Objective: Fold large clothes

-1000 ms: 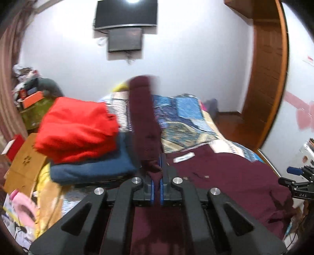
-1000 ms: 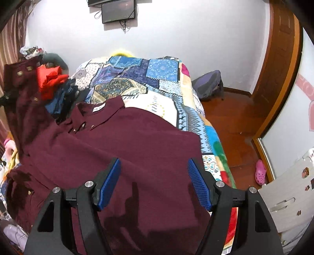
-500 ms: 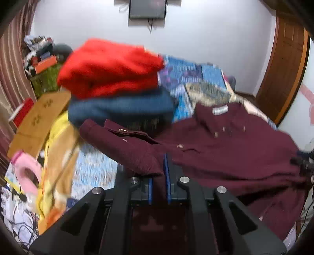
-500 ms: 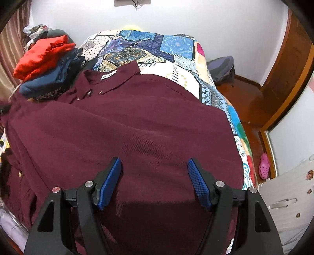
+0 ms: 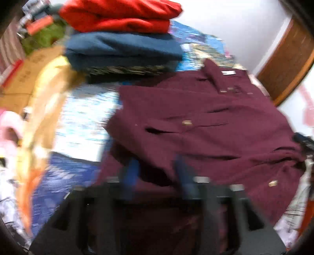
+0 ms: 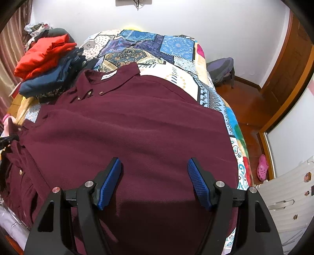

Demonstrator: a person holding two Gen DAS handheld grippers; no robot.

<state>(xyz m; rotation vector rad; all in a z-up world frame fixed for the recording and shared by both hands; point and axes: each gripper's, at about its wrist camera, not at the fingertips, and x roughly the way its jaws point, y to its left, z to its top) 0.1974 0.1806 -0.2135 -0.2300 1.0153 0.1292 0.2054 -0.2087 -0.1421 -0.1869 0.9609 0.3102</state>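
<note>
Shirt [image 6: 125, 133], maroon, buttoned, long-sleeved: spread flat across the near half of the bed [image 6: 176, 47], collar with white label toward 11 o'clock in the right wrist view, one side with a sleeve folded inward over the body at 9 o'clock. Bedcover: patchwork of blue, cream and dark panels, bare beyond the collar and along the 3 o'clock edge. Stack of folded clothes [image 6: 47, 66] at 10 o'clock, just beside the collar: red garment [image 5: 121, 15] on top, dark blue garment [image 5: 121, 51] beneath, a patterned dark piece at the bottom. Left gripper [image 5: 157, 174]: view badly blurred; fingers parting at this moment, spread to either side of a fold of maroon cloth near the folded sleeve edge, pads not pressing on it as far as the blur allows. Right gripper [image 6: 155, 180]: fingers released and wide apart, blue pads clear, hovering above the shirt's lower body with only flat cloth showing between them. Floor [image 6: 249, 102]: brown wood, at 2 o'clock beside the bed. Pink clog [image 6: 262, 166] at 3 o'clock on the floor. Dark bag [image 6: 221, 68] at 1 o'clock against the wall.
</note>
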